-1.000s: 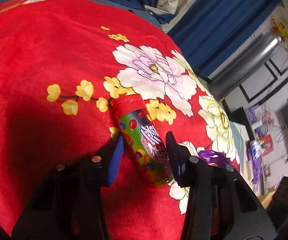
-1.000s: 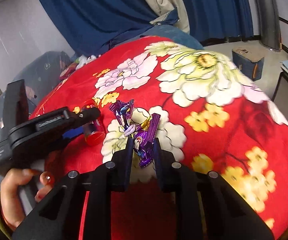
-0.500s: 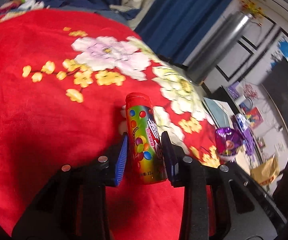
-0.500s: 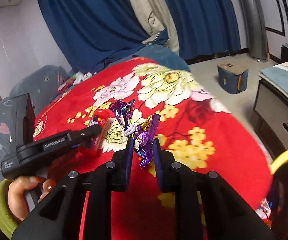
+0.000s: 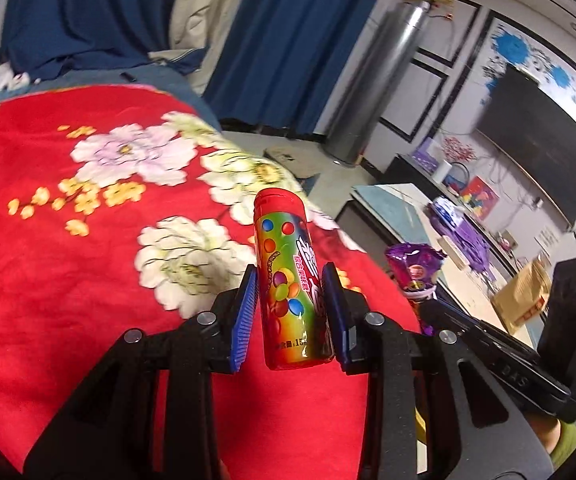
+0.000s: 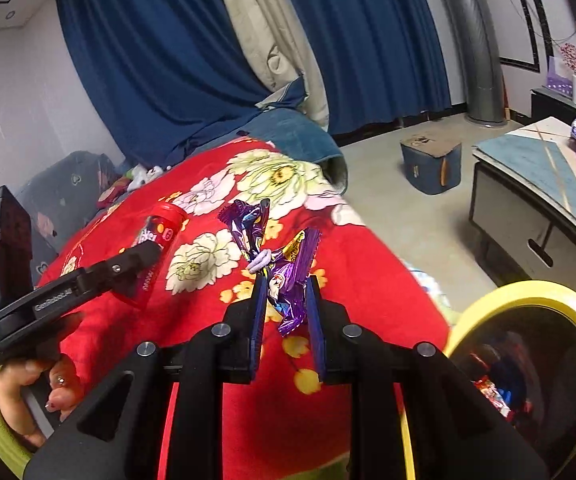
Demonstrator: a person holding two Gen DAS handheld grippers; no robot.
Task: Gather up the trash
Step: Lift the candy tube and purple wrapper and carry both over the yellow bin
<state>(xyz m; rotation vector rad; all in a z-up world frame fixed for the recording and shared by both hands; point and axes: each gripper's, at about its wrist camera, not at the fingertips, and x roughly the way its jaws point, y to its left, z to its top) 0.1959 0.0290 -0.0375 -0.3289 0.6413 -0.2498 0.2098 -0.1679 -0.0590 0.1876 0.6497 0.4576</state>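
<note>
The left tongs (image 5: 288, 304) were clenched on a candy tube (image 5: 288, 276), its blue pads pressing both sides of the lower half. The tube stood nearly upright along the fingers, red cap away from the hand, lifted clear above the red flowered blanket (image 5: 67, 280). The right tongs (image 6: 285, 312) gripped a bundle of purple wrappers (image 6: 283, 268) tied with a pale band, also held off the blanket.

The yellow-rimmed bin (image 6: 528, 292) sat low at the right edge of the right wrist view, just beside the right tongs, with colourful scraps visible inside. It lay to the right of both loads, so the right hand was the nearer one; the left had to cross farther over. Judging from this, the wrappers probably needed only a short swing right and down before release, and the tube, being long, would drop cleanest if tipped cap-first over the rim.
</note>
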